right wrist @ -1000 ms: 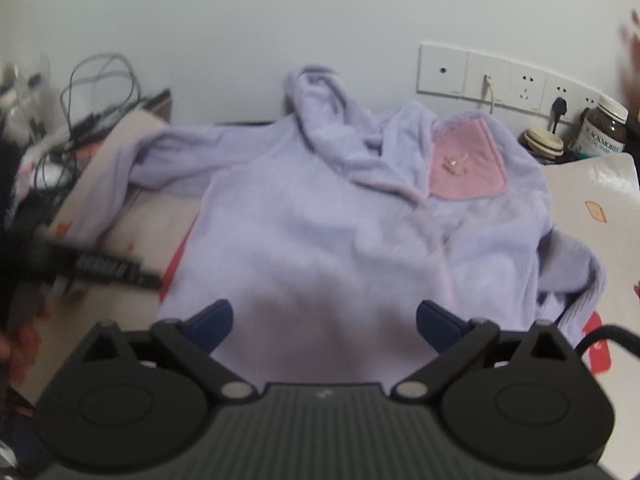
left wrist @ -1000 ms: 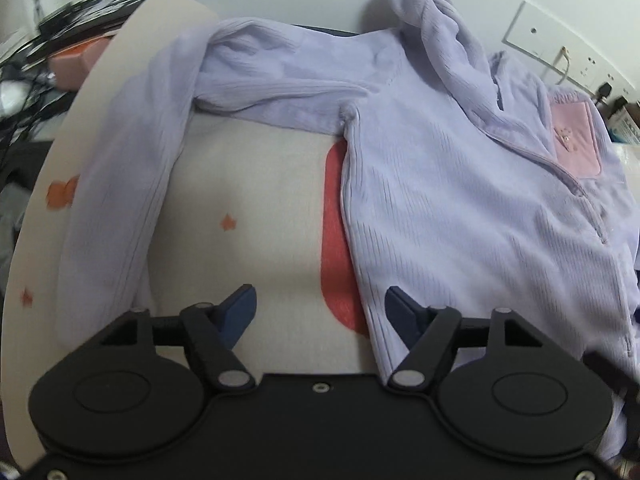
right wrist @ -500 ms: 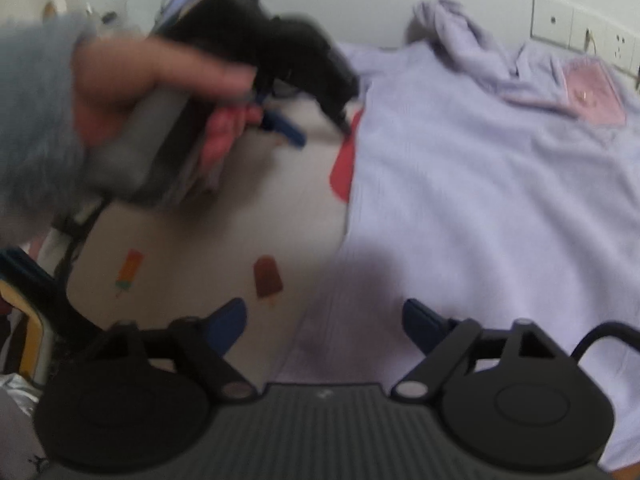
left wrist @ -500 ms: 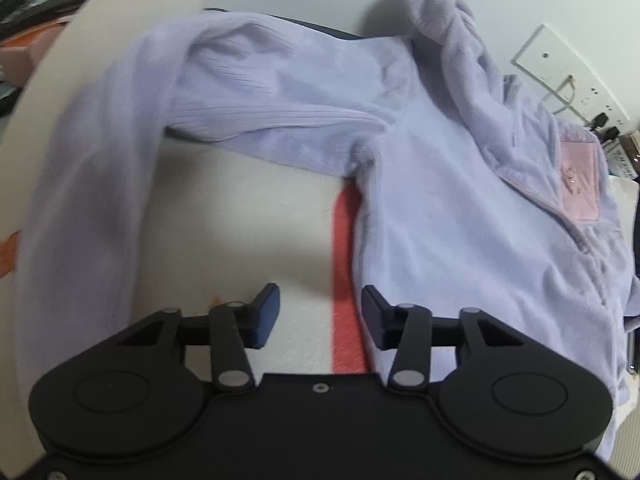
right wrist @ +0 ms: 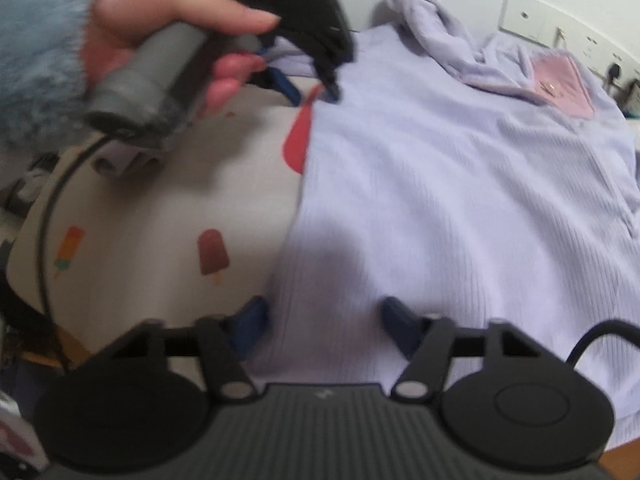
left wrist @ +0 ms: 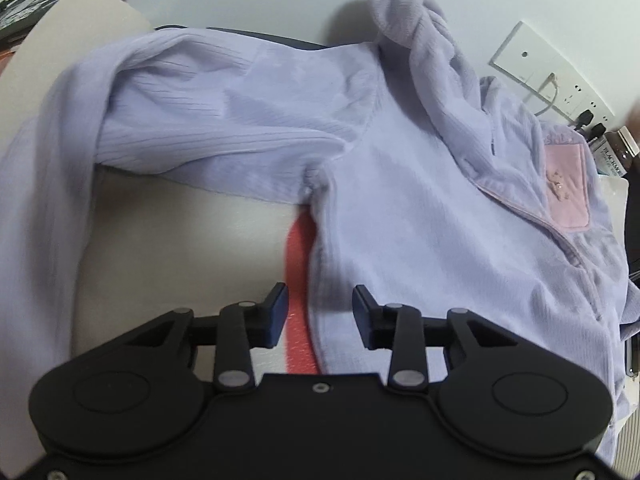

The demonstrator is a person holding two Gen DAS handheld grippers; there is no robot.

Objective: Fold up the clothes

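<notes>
- Left gripper (left wrist: 316, 316): fingers apart, straddling the hoodie (left wrist: 420, 208) side edge, lower centre.
- Right gripper (right wrist: 324, 320): fingers apart over the hem, bottom centre.

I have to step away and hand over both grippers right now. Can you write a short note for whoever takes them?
Left gripper: jaws open, straddling the side edge of the lilac hoodie below the armpit, nothing held.
Right gripper: jaws open, at the same edge nearer the hem, nothing held.
The hoodie lies spread on the printed table cover, front up, pink pocket showing, sleeve stretched out sideways.
Done: no fold visible.
Left: grip the edge, fold side and sleeves in, then fold up.
</notes>
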